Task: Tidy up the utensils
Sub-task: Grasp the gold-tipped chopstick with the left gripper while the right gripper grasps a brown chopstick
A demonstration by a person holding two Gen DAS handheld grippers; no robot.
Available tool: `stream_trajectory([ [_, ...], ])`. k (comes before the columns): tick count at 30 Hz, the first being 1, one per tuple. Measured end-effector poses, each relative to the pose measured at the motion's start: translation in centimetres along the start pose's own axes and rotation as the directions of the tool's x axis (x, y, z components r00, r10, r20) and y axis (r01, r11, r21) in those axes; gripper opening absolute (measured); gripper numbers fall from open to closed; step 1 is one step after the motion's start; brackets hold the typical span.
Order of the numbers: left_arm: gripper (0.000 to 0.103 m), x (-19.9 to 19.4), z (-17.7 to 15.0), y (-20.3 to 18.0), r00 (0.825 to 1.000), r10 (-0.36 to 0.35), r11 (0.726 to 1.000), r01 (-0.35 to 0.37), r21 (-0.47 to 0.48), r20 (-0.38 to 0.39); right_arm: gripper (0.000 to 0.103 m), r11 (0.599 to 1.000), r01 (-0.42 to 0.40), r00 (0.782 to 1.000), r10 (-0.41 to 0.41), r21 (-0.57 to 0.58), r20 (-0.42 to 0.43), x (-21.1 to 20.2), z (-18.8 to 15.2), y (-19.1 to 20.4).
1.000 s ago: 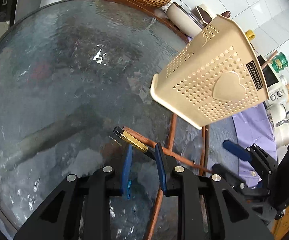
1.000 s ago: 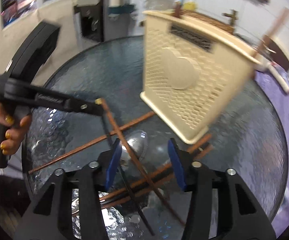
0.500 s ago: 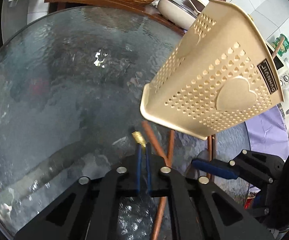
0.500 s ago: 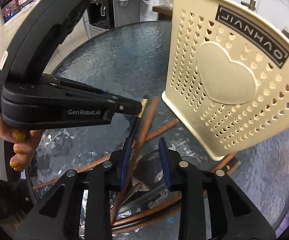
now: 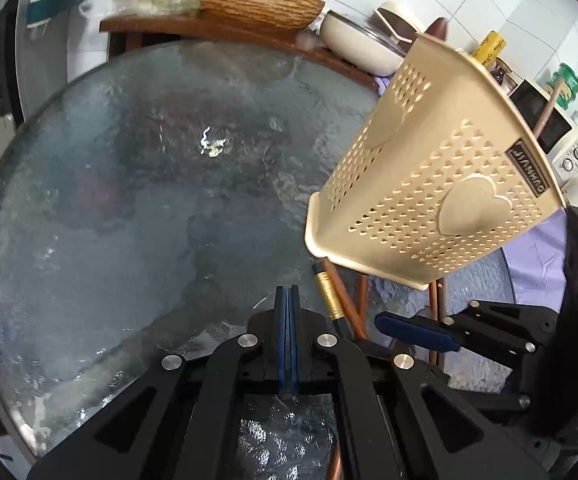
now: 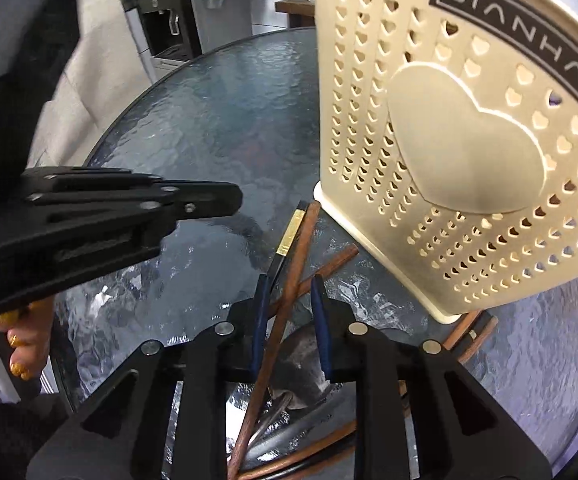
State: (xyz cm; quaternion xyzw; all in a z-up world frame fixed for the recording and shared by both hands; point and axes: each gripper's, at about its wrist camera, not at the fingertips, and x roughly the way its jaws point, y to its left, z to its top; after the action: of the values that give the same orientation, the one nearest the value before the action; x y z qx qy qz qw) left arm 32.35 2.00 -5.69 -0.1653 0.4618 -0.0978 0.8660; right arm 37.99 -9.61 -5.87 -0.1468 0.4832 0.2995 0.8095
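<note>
Straddling chopsticks beside the caddy

Hovering over the glass tabletop (image 5: 129, 240): left gripper (image 5: 288, 300), pads pressed together, empty. Right of it, right gripper (image 6: 289, 308) spread around a brown chopstick (image 6: 289, 280). Beyond, right: cream utensil caddy (image 6: 449, 140).

Bright daylight, both views sharp. Glare spot on glass table (image 5: 211, 146) upper centre of the left view. Strong fisheye bending, black vignette at corners.
</note>
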Motion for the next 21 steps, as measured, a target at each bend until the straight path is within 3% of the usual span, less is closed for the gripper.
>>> stream_trajectory([
  [5, 0.001, -0.9, 0.0, 0.3, 1.000, 0.008, 1.000, -0.008, 0.006, 0.013, 0.021, 0.998, 0.009, 1.000, -0.007, 0.066, -0.025, 0.2, 0.2, -0.5],
  [15, 0.001, -2.2, -0.2, 1.1, 0.998, 0.045, 0.999, -0.045, 0.002, 0.046, 0.020, 0.993, 0.106, 0.993, -0.103, 0.057, -0.056, 2.0, 1.1, 1.4],
  [21, 0.002, -2.3, -1.0, 1.8, 0.999, 0.045, 0.999, -0.045, 0.003, 0.027, 0.012, 0.990, 0.090, 0.995, -0.084, 0.111, -0.056, 2.0, 1.2, 1.4],
])
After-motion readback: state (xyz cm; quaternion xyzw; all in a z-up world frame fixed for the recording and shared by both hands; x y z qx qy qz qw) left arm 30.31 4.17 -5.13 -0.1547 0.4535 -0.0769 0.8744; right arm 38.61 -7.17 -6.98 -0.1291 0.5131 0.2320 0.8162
